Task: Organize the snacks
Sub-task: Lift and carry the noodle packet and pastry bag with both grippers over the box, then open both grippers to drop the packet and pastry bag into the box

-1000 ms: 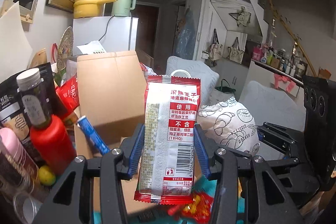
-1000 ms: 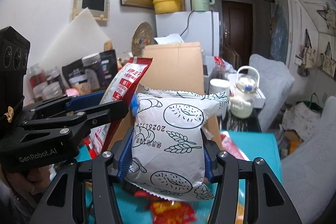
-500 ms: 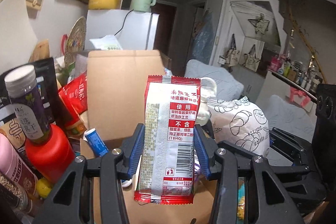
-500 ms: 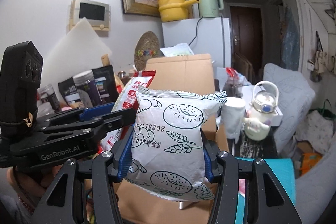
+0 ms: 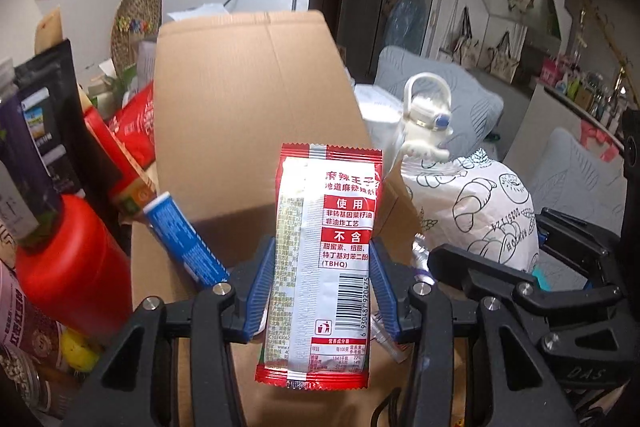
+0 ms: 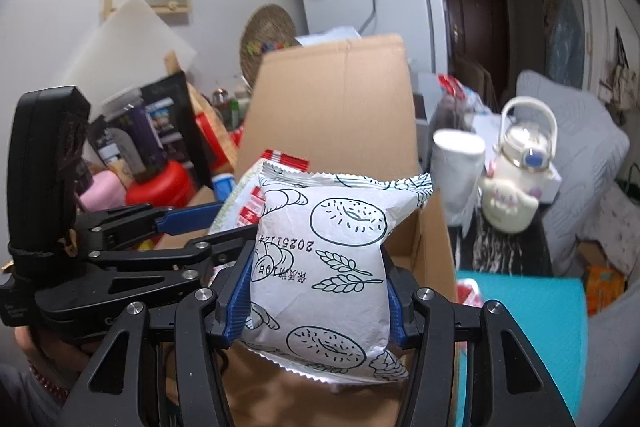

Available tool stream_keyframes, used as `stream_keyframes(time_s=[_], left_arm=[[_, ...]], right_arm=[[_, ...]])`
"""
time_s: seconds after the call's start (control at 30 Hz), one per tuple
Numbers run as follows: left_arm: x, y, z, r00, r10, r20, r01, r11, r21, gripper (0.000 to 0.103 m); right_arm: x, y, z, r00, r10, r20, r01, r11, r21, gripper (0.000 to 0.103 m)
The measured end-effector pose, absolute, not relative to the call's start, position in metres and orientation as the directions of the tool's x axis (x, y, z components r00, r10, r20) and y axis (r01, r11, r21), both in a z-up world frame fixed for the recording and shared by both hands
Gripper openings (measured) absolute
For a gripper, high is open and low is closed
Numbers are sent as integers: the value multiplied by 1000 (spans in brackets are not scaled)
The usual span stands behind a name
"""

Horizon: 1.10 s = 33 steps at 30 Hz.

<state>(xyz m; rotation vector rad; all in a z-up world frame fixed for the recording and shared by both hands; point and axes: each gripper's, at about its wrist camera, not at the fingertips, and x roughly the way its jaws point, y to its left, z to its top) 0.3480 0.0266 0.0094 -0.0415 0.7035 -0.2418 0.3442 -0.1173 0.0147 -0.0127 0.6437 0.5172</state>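
- Left tool point(image 5: 322, 291) pinches a red-and-white sachet point(image 5: 322, 259) btwn its blue pads, gripped at mid-height, so top & bottom seals stick out free and the pack hangs upright w/ its barcode side to the camera.
- Right tool point(image 6: 316, 291) is clamped on a white pastry packet point(image 6: 328, 259) w/ croissant & bagel drawings; pads squeeze the puffy sides in, prob. just enough to stop it slipping w/o crushing the contents.
- Both tools sit side by side, tilted downward toward an open cardboard box point(image 5: 256, 115). Its tall back flap stands up behind both packs; the box floor shows beneath them.
- Judgement: both snacks are being brought over the box mouth to be dropped in, i.e. the box is the collecting spot. Neither pack touches the cardboard as far as the views show.
- A blue tube point(image 5: 182, 239) leans at the box's left inner edge, so something is already stored there.
- Left of the box: a red bottle point(image 5: 68, 267) w/ a dark purple jar point(image 5: 20, 163) stacked on it, plus dark pouches, packed tight, leaving little room that side.
- Right of the box, a white kettle-shaped bottle point(image 6: 516, 183) stands apart; teal counter point(image 6: 520, 331) surface shows at lower right.
- Next likely need: lower further, then spread each tool so the packs fall flat; the tall sachet could catch on the flap or the tube.
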Motion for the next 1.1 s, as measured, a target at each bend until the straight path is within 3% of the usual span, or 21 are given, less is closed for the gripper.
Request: stream_keyframes(time_s=[0.8,1.1], left_arm=[[385,27,-42,567,-77,-820,114,993,-14,46],[380,20,-36,582,0,-813,100,992,72,52]], right_arm=[[375,-113,-32,571,399,-718,-400,898,180,54],[368,-110,-28,596,338,-729,-390,915,106,59]])
